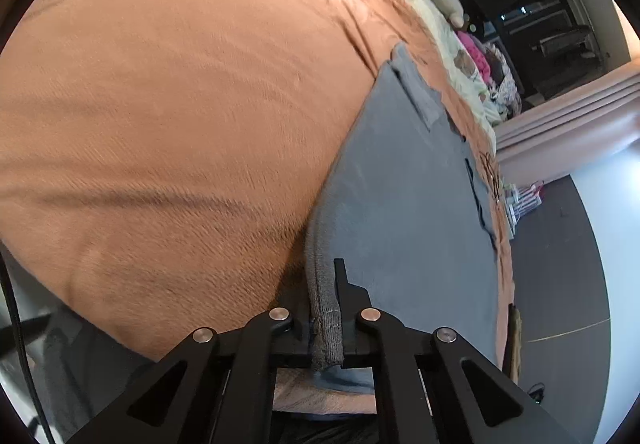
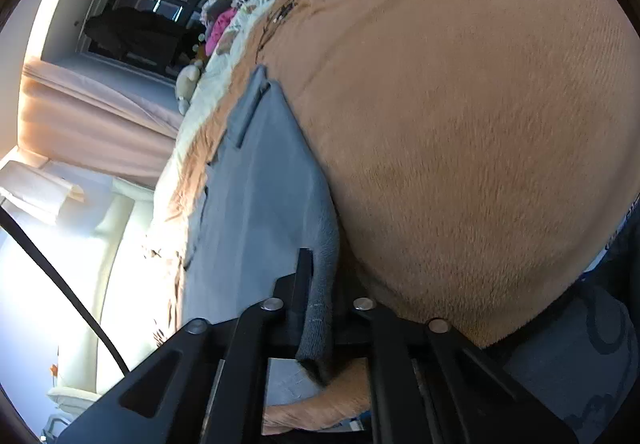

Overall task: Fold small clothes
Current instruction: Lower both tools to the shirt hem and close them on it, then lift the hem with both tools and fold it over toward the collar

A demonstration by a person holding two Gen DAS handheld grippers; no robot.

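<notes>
Orange blanket (image 1: 160,124) — garment (image 1: 400,204) (grey) between tongs (image 1: 326,284)

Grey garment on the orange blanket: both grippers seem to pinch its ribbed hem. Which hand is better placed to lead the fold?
Neither clearly. The left gripper and right gripper are each shut on the grey garment, which lies flat ahead on the orange blanket. Probably both should carry it together.

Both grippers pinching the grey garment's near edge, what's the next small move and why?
Probably lift both together and carry the edge forward over the rest. The left gripper and right gripper are each shut on the ribbed hem of the grey garment, which lies flat on the orange blanket, so a fold away from the person looks ready.
</notes>
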